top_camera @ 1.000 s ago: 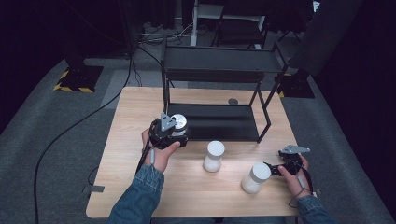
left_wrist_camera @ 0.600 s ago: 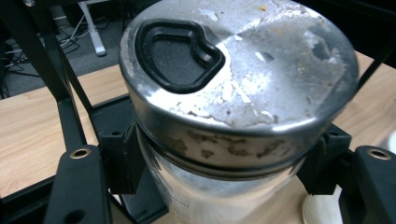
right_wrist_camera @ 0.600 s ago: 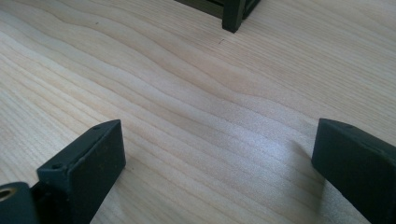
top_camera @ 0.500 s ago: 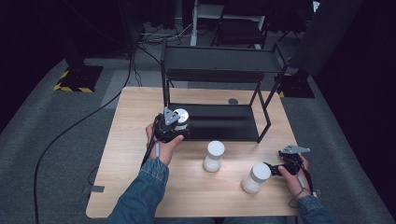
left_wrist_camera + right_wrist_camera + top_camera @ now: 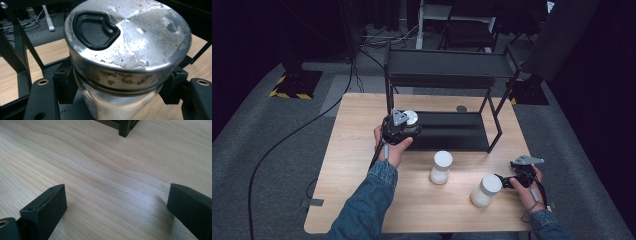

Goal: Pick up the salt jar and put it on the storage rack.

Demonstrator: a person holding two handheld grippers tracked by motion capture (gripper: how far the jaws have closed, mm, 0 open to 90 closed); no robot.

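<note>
1. A jar (image 5: 120, 75) with a worn metal lid (image 5: 130, 32) is gripped by the left tongs (image 5: 404, 125), the pads pressed against the glass just under the lid's rim.
2. In the high view, that jar (image 5: 411, 118) is held at the left front corner of the black rack (image 5: 447, 131), over the edge of its lower shelf.
3. A black heart-shaped recess is seen in the lid, towards its far left side in the left gripper view.
4. The right tongs (image 5: 507, 181) are held wide apart, with nothing but bare worktop (image 5: 105, 177) seen between the jaws in the right gripper view.
5. A second jar (image 5: 485, 190) is seen just beside the right tongs, at their tips; whether it is touched cannot be told.
6. A third jar (image 5: 441, 167) is left standing upright on the worktop (image 5: 352, 165) between the two hands, just in front of the rack.
7. A rack foot (image 5: 125, 130) is glimpsed at the top of the right gripper view.
</note>
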